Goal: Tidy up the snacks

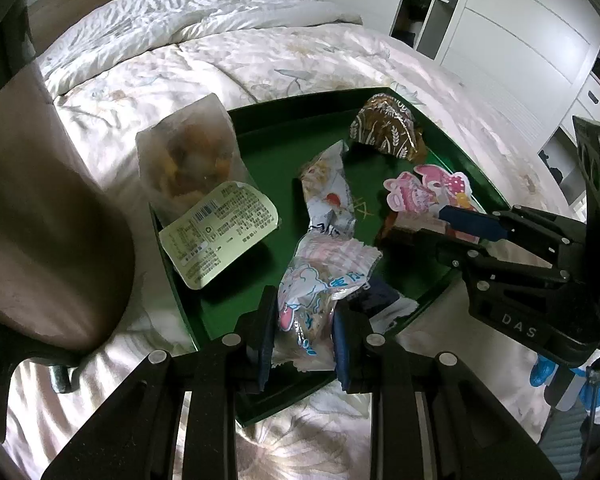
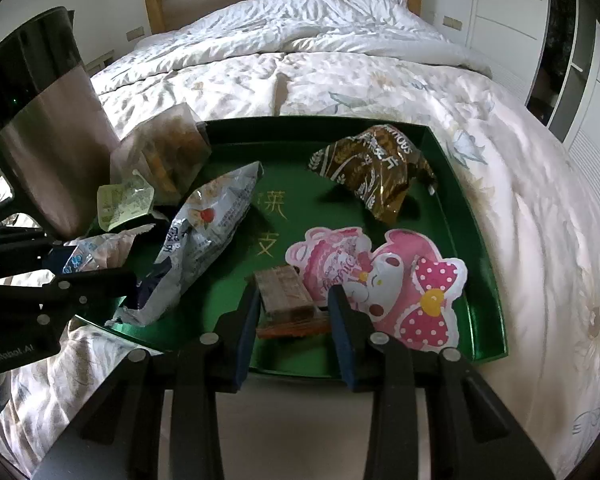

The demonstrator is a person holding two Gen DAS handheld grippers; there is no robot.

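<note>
While the left wrist view looks down its own fingers, the left gripper (image 1: 302, 344) is clamped on a pale snack packet (image 1: 320, 284) printed with a cartoon animal, at six o'clock over the green tray (image 1: 268, 120) on the bed (image 1: 260, 52). Only this view shows the barcode label on the clear pouch (image 1: 188, 160) at ten o'clock, and "DAS" on the right gripper's body. Over to the right wrist view: the right gripper (image 2: 294, 320) is clamped on a brown wafer bar (image 2: 286, 292) at six o'clock; gold characters show on the tray floor, "GenRobot.AI" on the left gripper's body, and the pink bow-shaped packet (image 2: 404, 292) sits at four o'clock.
</note>
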